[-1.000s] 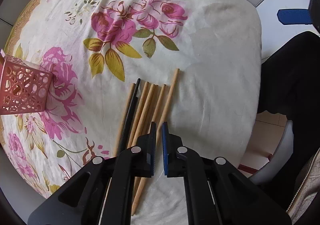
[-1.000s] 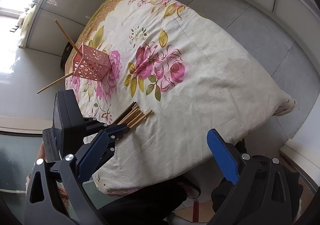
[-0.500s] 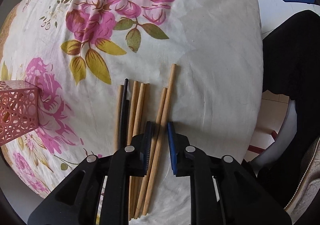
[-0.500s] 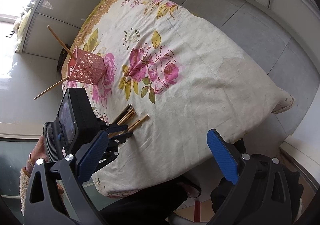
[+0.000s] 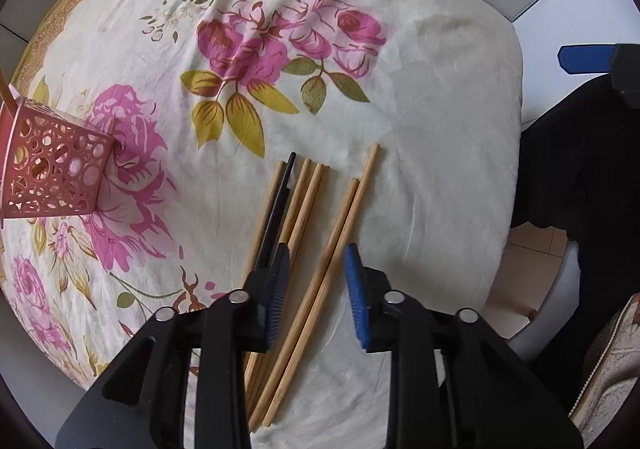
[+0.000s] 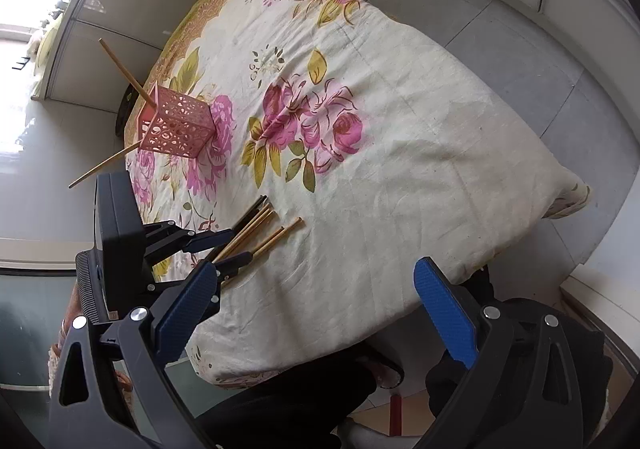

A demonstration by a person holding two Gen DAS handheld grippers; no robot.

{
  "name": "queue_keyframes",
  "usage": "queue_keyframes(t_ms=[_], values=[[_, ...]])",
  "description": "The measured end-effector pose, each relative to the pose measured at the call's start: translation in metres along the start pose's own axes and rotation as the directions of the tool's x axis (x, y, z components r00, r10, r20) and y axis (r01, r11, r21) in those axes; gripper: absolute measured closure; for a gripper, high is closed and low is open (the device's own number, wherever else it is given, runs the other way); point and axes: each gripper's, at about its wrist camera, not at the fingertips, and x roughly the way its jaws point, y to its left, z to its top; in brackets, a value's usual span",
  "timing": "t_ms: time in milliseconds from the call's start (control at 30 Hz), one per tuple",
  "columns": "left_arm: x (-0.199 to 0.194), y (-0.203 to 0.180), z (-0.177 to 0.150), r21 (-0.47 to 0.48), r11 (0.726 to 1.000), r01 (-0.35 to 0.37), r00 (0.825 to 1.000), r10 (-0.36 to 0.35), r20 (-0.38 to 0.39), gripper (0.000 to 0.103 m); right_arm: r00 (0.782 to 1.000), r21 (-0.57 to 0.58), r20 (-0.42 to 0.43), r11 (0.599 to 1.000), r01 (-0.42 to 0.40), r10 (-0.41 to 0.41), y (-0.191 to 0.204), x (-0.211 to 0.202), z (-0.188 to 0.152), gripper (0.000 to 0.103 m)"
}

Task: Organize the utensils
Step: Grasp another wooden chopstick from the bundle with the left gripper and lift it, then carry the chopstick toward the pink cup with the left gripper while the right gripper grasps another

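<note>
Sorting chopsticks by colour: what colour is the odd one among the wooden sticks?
Black: the dark chopstick lies among tan wooden ones, clearest in the left wrist view.

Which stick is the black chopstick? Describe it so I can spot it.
On the floral cloth, find the row of chopsticks ahead of the left gripper. The black chopstick lies second from the row's left edge, between wooden ones. It is the only dark, thin stick; the others are light wood.

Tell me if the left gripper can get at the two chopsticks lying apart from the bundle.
Probably yes. The left gripper is open, its jaws either side of the two chopsticks, which lie flat on the floral cloth with nothing over them.
</note>
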Motion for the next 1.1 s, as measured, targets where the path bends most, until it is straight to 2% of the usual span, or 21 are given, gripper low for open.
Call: queue_keyframes(t_ms=[67,167,500,633,700,767,833,933,1033,1067,1100], values=[[0.005,0.003,0.0,0.005,1.0,0.022,1.0,-0.022,-0.004,0.095,1.0,-0.003,0.0,1.0,-0.002,0.002,0.001,0.001,0.0,0.007],[0.014,0.0,-0.004,0.002,1.0,0.014,1.0,-0.014,0.001,0.1,1.0,0.0,0.004,1.0,0.002,-0.002,-0.001,0.0,0.002,0.007],[0.021,-0.023,0.001,0.106,0.994,-0.017,0.997,0.024,-0.072,0.096,1.0,0.013,-0.009,1.0,0.002,-0.002,-0.004,0.006,0.004,0.007],[0.027,-0.022,0.013,0.142,0.99,-0.023,0.991,0.041,-0.128,0.095,1.0,0.032,-0.02,0.999,0.001,0.0,-0.007,0.009,0.004,0.007],[0.028,-0.029,0.019,0.156,0.987,-0.035,0.99,0.056,-0.133,0.096,0.999,0.049,-0.032,0.999,0.002,-0.001,-0.009,0.011,0.003,0.007],[0.027,-0.025,0.014,0.098,0.995,-0.021,0.995,0.03,-0.094,0.096,0.999,0.065,-0.041,0.998,0.005,-0.002,-0.011,0.013,0.003,0.007],[0.022,-0.018,0.002,0.009,1.0,0.006,1.0,-0.006,-0.024,0.096,0.999,0.072,-0.04,0.997,0.021,-0.018,-0.013,0.014,0.003,0.007],[0.016,-0.016,-0.018,-0.093,0.996,-0.015,0.997,0.023,0.077,0.098,0.998,0.095,-0.035,0.994,0.054,-0.05,-0.014,0.019,0.005,0.007],[-0.012,-0.017,-0.036,-0.176,0.984,0.007,0.971,0.035,0.236,0.098,0.993,0.103,-0.093,0.992,0.077,-0.067,-0.005,0.04,0.006,0.011],[-0.022,-0.015,-0.042,-0.198,0.98,0.011,0.958,0.046,0.282,0.098,0.99,0.099,-0.12,0.991,0.093,-0.081,0.0,0.05,0.005,0.017],[-0.033,-0.012,-0.049,-0.223,0.975,0.012,0.945,0.062,0.321,0.098,0.983,0.095,-0.156,0.99,0.109,-0.093,0.005,0.061,0.004,0.029]])
